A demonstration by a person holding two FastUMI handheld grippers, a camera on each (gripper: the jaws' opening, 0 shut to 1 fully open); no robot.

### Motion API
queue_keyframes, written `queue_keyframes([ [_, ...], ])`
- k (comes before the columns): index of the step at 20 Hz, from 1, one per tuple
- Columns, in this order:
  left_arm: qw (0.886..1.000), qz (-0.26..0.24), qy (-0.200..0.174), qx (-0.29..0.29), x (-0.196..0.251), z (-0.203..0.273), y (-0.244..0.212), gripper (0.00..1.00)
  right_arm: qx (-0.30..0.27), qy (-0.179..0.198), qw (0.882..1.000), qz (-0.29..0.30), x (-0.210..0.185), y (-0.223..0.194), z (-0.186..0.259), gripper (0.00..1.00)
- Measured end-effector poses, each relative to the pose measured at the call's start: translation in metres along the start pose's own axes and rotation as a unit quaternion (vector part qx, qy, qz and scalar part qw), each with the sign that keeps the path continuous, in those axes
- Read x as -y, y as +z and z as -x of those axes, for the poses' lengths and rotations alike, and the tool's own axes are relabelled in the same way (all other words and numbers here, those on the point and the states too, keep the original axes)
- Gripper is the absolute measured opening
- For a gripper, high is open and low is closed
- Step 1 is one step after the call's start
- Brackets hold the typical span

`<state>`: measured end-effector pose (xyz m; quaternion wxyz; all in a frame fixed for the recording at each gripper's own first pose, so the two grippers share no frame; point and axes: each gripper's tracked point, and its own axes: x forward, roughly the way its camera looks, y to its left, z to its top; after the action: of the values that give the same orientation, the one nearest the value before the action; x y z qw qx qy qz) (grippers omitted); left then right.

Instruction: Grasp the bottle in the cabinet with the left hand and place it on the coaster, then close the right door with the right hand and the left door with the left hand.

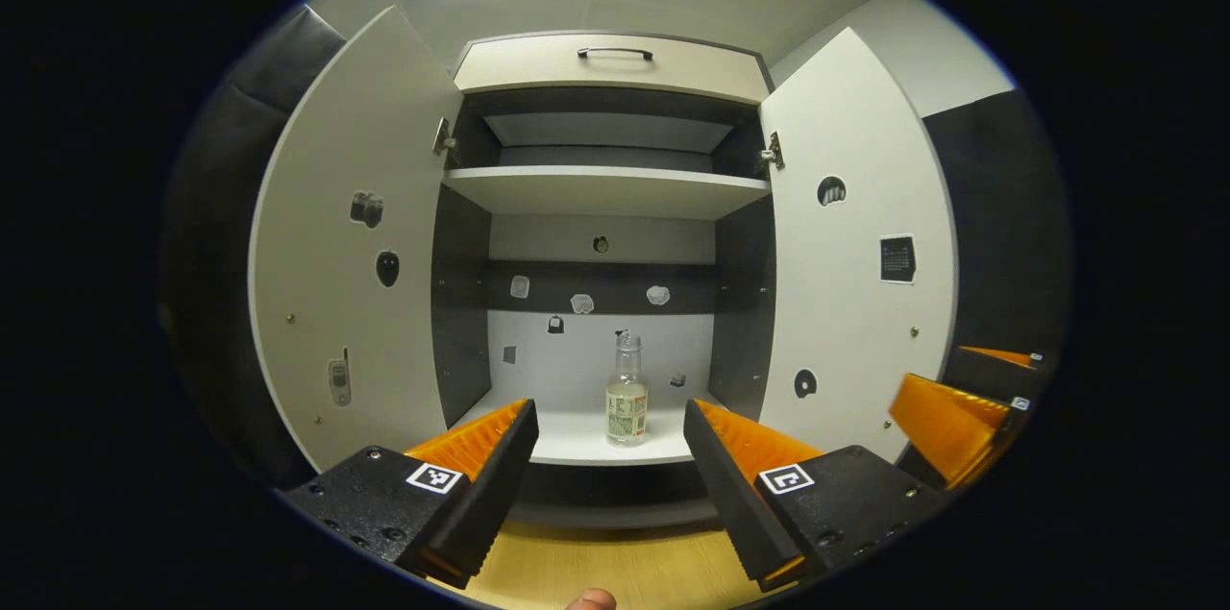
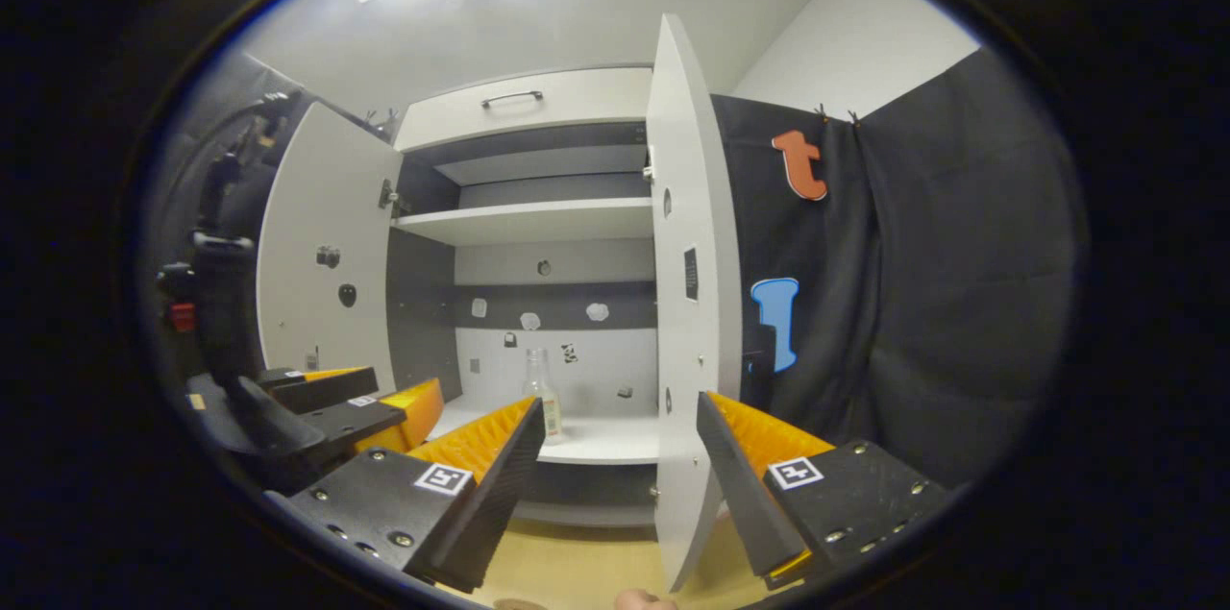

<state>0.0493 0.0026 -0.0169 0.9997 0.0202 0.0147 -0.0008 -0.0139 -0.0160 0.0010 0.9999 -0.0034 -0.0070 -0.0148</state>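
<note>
Your left tool (image 1: 610, 456) hangs spread wide and empty in front of the open cabinet (image 1: 605, 77), its fingers framing the clear bottle (image 1: 626, 394) from a distance. The bottle stands upright near the front edge of the bottom shelf (image 1: 577, 437), roughly at its middle, with nothing beside it. Both doors are swung out: the left door (image 1: 356, 245) and the right door (image 1: 850, 245) flank the opening, each dotted with small stickers, as is the back panel. In the right gripper view, your right tool (image 2: 615, 461) is also spread and holding nothing, and the edge of the right door (image 2: 687, 303) stands directly between its fingers, hiding part of the shelf. The left tool (image 2: 384, 413) shows to its left. Light wooden table (image 1: 596, 567) lies below.
</note>
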Motion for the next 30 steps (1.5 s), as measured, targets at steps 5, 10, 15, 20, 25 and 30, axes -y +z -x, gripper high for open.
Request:
queue_keyframes([
  [5, 1.0, -0.006, -0.012, -0.002, 0.005, -0.056, -0.01, 0.96, 0.004, -0.04, 0.999, 0.003, 0.028, 0.004, 0.011, 0.96],
  [10, 0.999, -0.007, -0.023, -0.021, 0.011, -0.122, -0.03, 0.96, -0.001, -0.101, 0.995, 0.008, 0.066, 0.001, 0.018, 0.96],
  [15, 0.999, -0.008, -0.022, -0.032, 0.013, -0.186, -0.042, 0.96, -0.001, -0.162, 0.987, 0.015, 0.102, 0.0, 0.023, 0.96],
  [20, 0.999, -0.001, -0.009, -0.051, 0.01, -0.242, -0.062, 0.96, -0.004, -0.204, 0.979, 0.018, 0.124, -0.003, 0.021, 0.93],
  [25, 0.998, 0.004, 0.004, -0.068, 0.002, -0.277, -0.077, 0.97, -0.006, -0.223, 0.975, 0.016, 0.138, -0.007, 0.016, 0.96],
  [30, 0.997, 0.015, 0.007, -0.075, -0.004, -0.287, -0.084, 0.65, -0.007, -0.221, 0.975, 0.014, 0.138, -0.009, 0.014, 0.96],
])
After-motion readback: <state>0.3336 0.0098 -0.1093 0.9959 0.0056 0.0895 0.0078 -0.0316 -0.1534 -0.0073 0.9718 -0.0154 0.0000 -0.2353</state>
